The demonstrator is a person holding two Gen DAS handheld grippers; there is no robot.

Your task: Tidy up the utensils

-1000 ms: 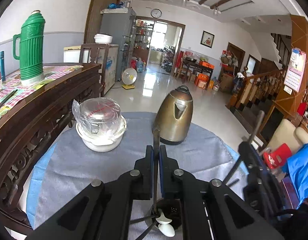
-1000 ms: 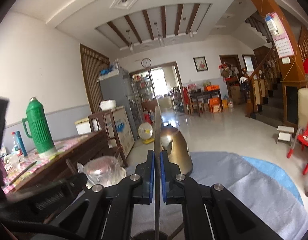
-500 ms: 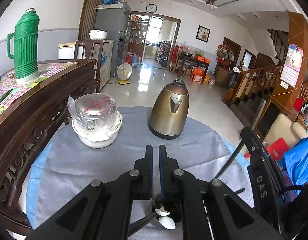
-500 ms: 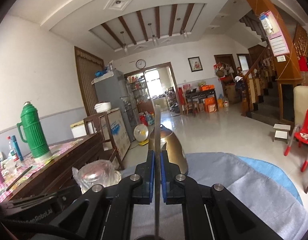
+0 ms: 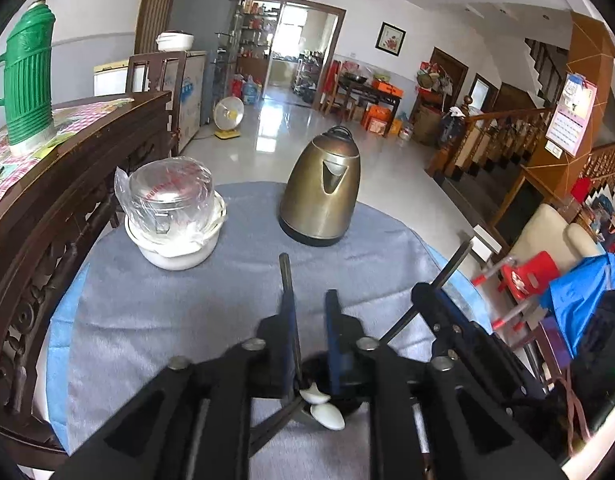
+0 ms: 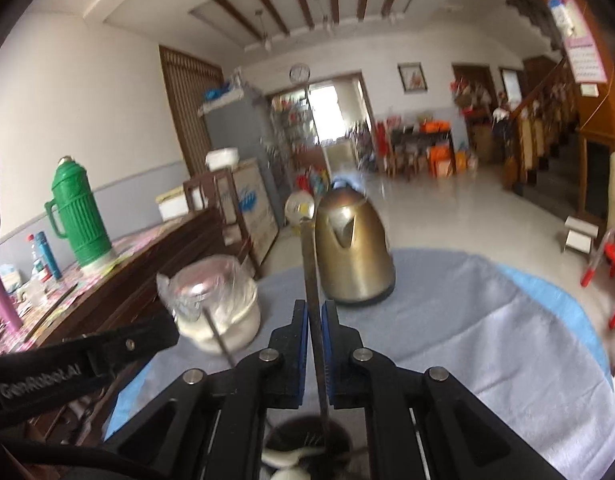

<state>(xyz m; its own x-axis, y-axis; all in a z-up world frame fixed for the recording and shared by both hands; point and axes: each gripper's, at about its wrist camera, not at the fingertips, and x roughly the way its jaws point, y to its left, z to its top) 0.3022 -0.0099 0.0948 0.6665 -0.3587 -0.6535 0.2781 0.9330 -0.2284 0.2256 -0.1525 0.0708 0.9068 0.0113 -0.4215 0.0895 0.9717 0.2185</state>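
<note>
A dark round holder (image 5: 347, 380) sits on the grey cloth just below both grippers, with white spoons (image 5: 327, 416) and dark utensils in it; it also shows in the right wrist view (image 6: 307, 440). My left gripper (image 5: 309, 300) is open, and a thin dark utensil handle (image 5: 285, 276) leans against its left finger. My right gripper (image 6: 314, 308) is shut on a long metal utensil handle (image 6: 309, 256) that stands upright over the holder. The right gripper also shows at the right of the left wrist view (image 5: 435, 300).
A brass kettle (image 5: 321, 196) and a white bowl with a plastic-wrapped glass jar (image 5: 173, 216) stand at the far side of the round table (image 5: 147, 312). A dark wooden sideboard (image 5: 67, 168) with a green thermos (image 5: 27, 76) is at left. Red chairs (image 5: 527, 276) stand at right.
My left gripper has opened and let go of its utensil, which now leans loose in the holder. My right gripper has tilted down toward the holder, still holding its utensil.
</note>
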